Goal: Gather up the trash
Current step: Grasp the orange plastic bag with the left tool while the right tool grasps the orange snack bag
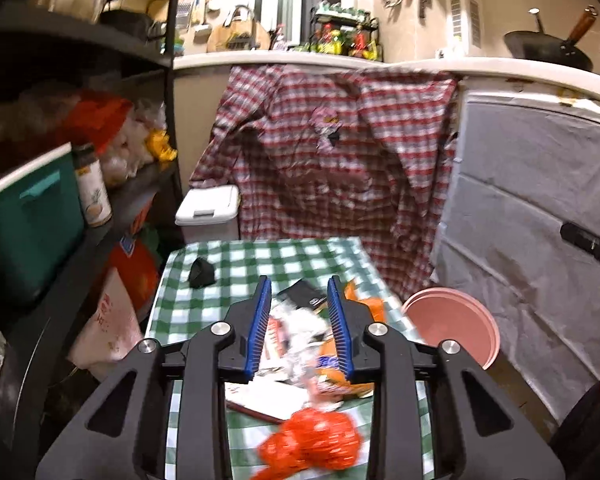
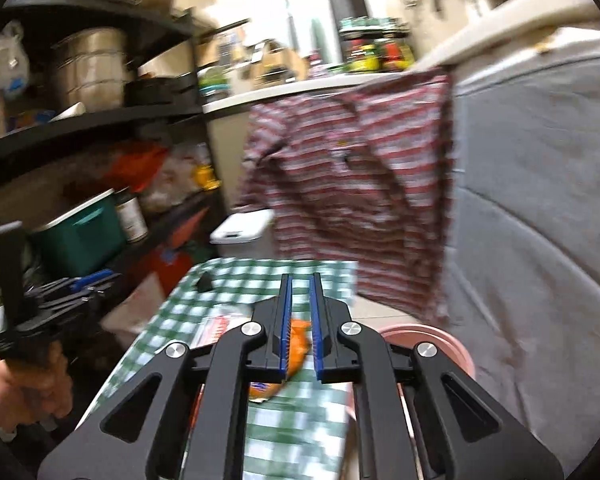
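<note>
A small table with a green checked cloth (image 1: 204, 308) holds a pile of trash: white crumpled wrappers (image 1: 296, 332), an orange snack bag (image 1: 332, 372), a black packet (image 1: 304, 294), a flat paper (image 1: 260, 400) and a red net bag (image 1: 312, 440) at the near edge. My left gripper (image 1: 299, 286) is open above the pile, its fingers either side of the wrappers. My right gripper (image 2: 299, 280) is narrowly open around an orange wrapper (image 2: 296, 340), above the cloth (image 2: 228, 280); whether it grips it is unclear. The left gripper (image 2: 56, 296) shows at left in the right wrist view.
A pink bin (image 1: 452, 324) stands on the floor right of the table, also in the right wrist view (image 2: 428, 340). A small black object (image 1: 201, 272) lies on the cloth. A white lidded bin (image 1: 208, 208), a plaid shirt (image 1: 332, 152) and black shelves (image 1: 100, 120) surround the table.
</note>
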Motion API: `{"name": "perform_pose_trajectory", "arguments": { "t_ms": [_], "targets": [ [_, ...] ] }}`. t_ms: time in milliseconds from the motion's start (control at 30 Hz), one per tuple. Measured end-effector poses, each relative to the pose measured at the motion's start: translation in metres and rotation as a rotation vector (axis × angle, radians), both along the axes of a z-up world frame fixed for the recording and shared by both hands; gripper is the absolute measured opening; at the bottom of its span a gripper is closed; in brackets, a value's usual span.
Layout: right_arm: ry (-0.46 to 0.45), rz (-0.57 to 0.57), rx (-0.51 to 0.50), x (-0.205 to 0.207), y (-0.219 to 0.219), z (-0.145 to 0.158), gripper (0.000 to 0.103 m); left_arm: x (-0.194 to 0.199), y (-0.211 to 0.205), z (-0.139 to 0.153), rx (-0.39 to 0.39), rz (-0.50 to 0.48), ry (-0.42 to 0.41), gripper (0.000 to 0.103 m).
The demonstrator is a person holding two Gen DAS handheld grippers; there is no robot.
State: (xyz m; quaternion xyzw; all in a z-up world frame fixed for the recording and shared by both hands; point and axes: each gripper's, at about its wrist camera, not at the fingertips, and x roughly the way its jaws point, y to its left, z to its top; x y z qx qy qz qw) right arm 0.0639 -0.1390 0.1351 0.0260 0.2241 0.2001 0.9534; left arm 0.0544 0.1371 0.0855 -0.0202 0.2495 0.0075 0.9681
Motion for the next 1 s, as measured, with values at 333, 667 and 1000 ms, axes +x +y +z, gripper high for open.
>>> {"name": "perform_pose_trajectory", "arguments": {
  "t_ms": [333, 667, 1000],
  "targets": [
    [0.080, 0.171, -0.076, 0.024, 0.087, -0.077, 0.010, 0.013, 0.033, -0.077, -0.211, -0.063, 0.282, 0.029],
    [0.145, 0.184, -0.109, 0.046, 0.106, -0.112, 0.014, 0.032, -0.003, -0.134, -0.223, -0.183, 0.507, 0.069],
    [0.195, 0.222, -0.108, 0.055, 0.122, -0.126, 0.040, 0.031, 0.004, -0.141, -0.173, -0.190, 0.593, 0.048]
  ]
}}
